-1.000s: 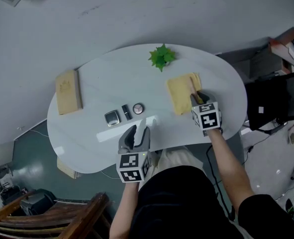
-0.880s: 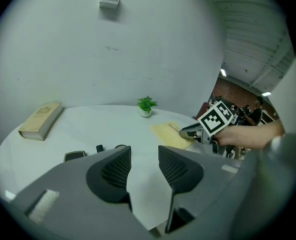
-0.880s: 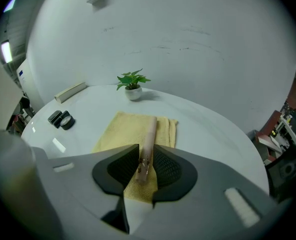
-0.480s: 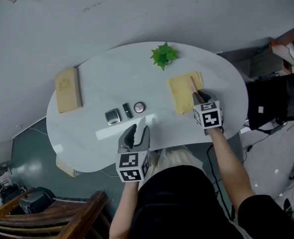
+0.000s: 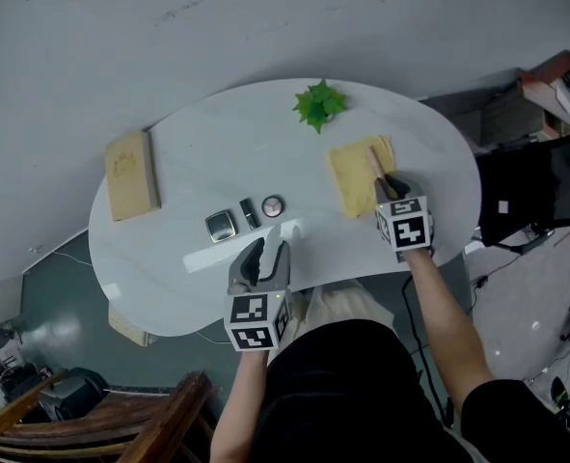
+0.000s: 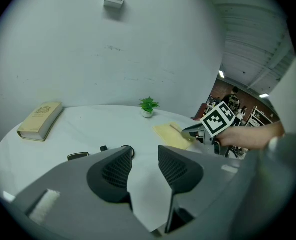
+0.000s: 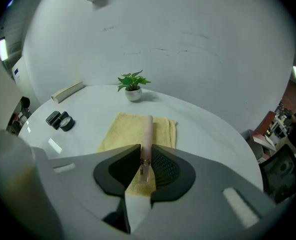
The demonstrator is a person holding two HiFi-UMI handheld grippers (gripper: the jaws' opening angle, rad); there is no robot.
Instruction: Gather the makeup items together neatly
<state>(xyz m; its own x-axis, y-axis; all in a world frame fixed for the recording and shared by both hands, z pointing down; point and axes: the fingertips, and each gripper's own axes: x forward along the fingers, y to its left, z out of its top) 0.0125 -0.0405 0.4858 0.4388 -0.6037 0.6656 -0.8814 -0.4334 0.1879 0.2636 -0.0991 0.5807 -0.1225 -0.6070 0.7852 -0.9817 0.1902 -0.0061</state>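
A slim pink tube (image 7: 147, 134) lies along a folded yellow cloth (image 7: 127, 131) at the table's right side. My right gripper (image 7: 146, 164) is shut on the tube's near end, both pads pressing its sides. In the head view the right gripper (image 5: 391, 186) sits at the near edge of the cloth (image 5: 354, 177). A square silver compact (image 5: 219, 226), a small black stick (image 5: 249, 213) and a round compact (image 5: 272, 205) lie close together left of centre. My left gripper (image 5: 265, 254) hovers at the table's front edge just right of them, open and empty (image 6: 144, 166).
The white oval table (image 5: 217, 152) carries a tan book (image 5: 131, 174) at its left end and a small potted green plant (image 5: 318, 104) at the back. A black chair (image 5: 540, 191) stands to the right and a wooden chair (image 5: 121, 422) at the near left.
Both grippers stay where they were. Only the head view has drifted slightly, nudging the table a little in the picture.
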